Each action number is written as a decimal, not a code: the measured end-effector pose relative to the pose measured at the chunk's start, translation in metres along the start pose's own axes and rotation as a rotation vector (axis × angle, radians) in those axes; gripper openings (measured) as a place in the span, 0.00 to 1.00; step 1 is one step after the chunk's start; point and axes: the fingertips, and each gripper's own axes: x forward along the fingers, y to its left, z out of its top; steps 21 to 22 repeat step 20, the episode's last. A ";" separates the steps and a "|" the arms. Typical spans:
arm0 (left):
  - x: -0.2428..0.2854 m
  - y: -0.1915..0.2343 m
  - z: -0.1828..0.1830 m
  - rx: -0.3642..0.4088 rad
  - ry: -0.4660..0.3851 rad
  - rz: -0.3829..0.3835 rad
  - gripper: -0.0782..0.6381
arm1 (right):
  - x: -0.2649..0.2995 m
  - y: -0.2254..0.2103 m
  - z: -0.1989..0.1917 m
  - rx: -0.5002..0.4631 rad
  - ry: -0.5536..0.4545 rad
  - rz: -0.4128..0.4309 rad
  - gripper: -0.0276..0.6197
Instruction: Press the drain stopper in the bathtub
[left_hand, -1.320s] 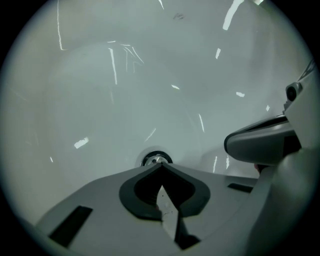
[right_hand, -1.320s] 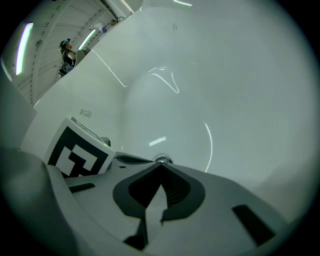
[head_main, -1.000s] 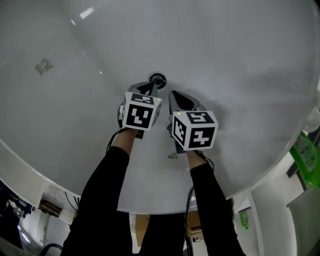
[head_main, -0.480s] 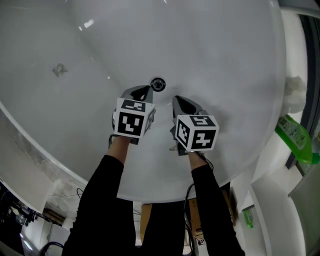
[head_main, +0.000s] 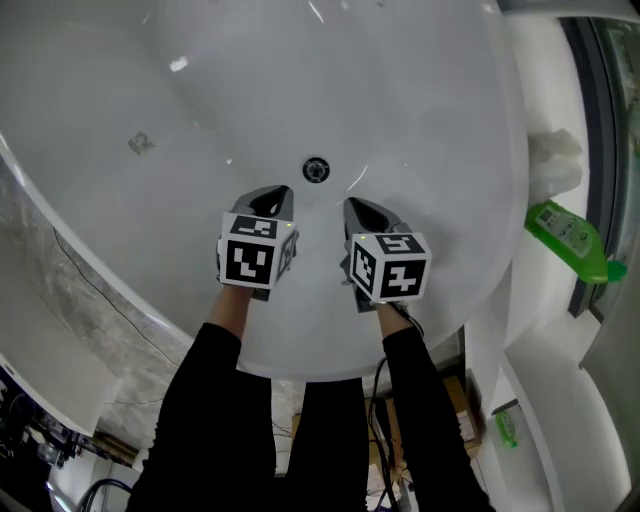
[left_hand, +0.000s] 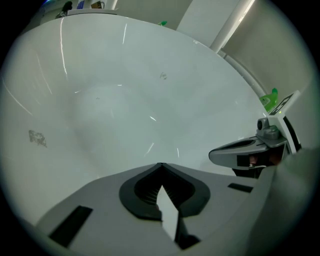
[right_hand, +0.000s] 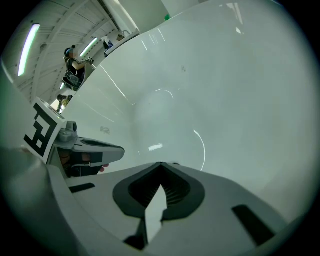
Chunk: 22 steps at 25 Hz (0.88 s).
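Nearest: two black sleeves (head_main: 205, 400), forearms reaching over the bathtub (head_main: 430, 120) rim. Marker cubes (head_main: 250, 255), one per tool, bearing black-and-white square patterns only, no words. Left gripper (head_main: 274, 193): jaws together, nothing between them. Right gripper (head_main: 349, 204): likewise closed and empty. Both tips point down at the tub floor, side by side, probably so that a closed tip serves as a blunt pushing point. Drain stopper (head_main: 316, 169): round, dark-ringed, on the tub floor just beyond the tips and between them, touched by neither. Farther left, on the tub wall: faint grey mark (head_main: 140, 143), illegible. Right ledge: green bottle (head_main: 565, 238) lying on its side, label print too small to read; white block (head_main: 553, 160) beyond it.
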 end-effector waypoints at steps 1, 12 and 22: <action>-0.004 0.001 0.000 0.001 -0.001 0.000 0.12 | -0.002 0.002 0.000 0.000 0.000 -0.002 0.05; -0.043 -0.013 0.005 0.015 -0.023 -0.011 0.12 | -0.031 0.020 0.000 -0.023 -0.016 -0.010 0.05; -0.060 -0.017 0.006 0.024 -0.036 -0.022 0.12 | -0.044 0.028 0.000 -0.033 -0.025 -0.018 0.05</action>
